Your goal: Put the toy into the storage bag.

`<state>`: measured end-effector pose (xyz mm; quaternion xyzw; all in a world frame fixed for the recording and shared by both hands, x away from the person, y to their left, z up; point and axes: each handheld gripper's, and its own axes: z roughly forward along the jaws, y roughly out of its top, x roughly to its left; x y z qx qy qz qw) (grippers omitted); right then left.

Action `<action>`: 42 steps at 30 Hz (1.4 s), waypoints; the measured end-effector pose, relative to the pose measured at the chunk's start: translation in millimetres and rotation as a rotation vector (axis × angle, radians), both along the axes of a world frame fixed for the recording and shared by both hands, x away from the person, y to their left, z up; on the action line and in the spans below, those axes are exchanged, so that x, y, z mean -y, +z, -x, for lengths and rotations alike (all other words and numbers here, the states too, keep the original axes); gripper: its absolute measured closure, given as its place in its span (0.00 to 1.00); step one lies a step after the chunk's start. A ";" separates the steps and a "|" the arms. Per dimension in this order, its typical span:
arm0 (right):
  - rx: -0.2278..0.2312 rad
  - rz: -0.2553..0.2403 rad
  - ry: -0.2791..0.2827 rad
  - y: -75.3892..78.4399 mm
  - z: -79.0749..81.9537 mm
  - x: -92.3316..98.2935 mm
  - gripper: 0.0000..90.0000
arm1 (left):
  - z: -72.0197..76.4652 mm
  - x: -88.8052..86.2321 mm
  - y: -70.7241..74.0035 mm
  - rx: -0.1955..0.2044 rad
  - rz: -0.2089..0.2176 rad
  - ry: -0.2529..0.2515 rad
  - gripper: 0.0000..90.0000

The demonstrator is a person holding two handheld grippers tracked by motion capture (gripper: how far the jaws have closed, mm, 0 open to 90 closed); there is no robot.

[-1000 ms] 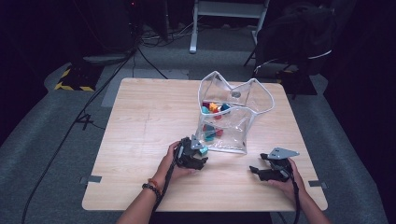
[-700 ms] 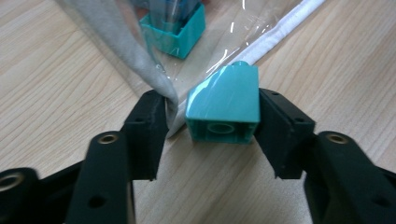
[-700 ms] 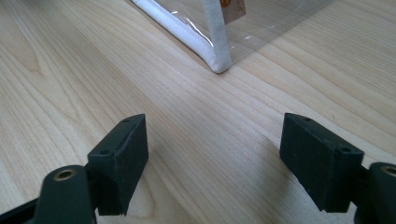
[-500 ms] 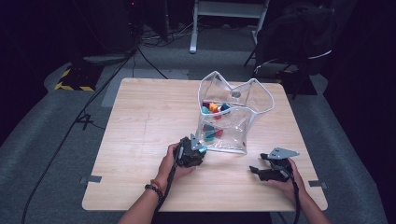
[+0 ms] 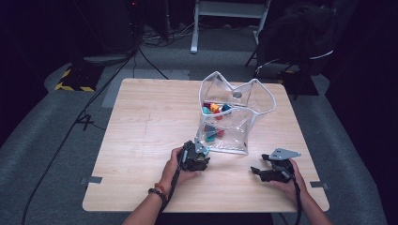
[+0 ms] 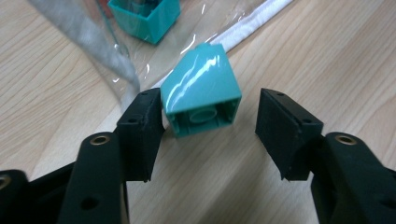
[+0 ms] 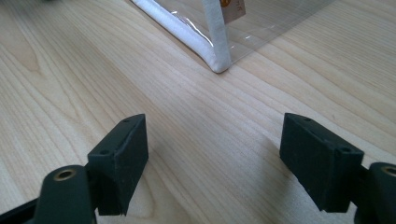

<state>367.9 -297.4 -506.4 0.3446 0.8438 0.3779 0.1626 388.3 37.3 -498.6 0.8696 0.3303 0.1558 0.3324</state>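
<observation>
Looking along my left tool (image 6: 210,126), I have a teal sloped brick (image 6: 201,88) lying between its jaws, hollow underside turned toward the camera. The brick sits against the inner face of the jaw at the left of that view, touching or very nearly so, while a clear gap remains between it and the other jaw. The jaws stand part open around it, not clamped. The brick rests on the wooden worktop (image 6: 299,51), just in front of the white-edged rim of a clear plastic bag (image 6: 247,28). Beyond the tool, inside the bag, lies a second teal block (image 6: 147,16).

From the high view, my left tool (image 5: 201,151) is at the near left corner of the bag (image 5: 234,119), with a spot of teal at its tip. More coloured blocks (image 5: 215,108) show through the bag's clear wall, well beyond the tool.

My right tool (image 5: 257,170) rests on the worktop (image 5: 141,122) well apart from the left one, off the bag's near right corner. In the right gripper view its jaws stand wide (image 7: 212,154) with only bare wood between them; the bag's white-trimmed corner (image 7: 217,60) lies ahead of the tool, not touching it.
</observation>
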 end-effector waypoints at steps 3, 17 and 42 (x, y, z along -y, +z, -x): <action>0.000 0.000 0.000 0.0 0.0 0.0 0.27 | -0.8 4.1 1.2 0.026 -0.012 0.021 0.57; 0.000 0.000 0.000 0.0 0.0 0.0 0.27 | 1.7 -18.3 8.4 0.027 0.033 -0.021 0.64; -0.001 -0.001 0.001 0.0 -0.2 0.1 0.27 | -32.3 -98.0 68.7 0.138 0.114 0.121 0.64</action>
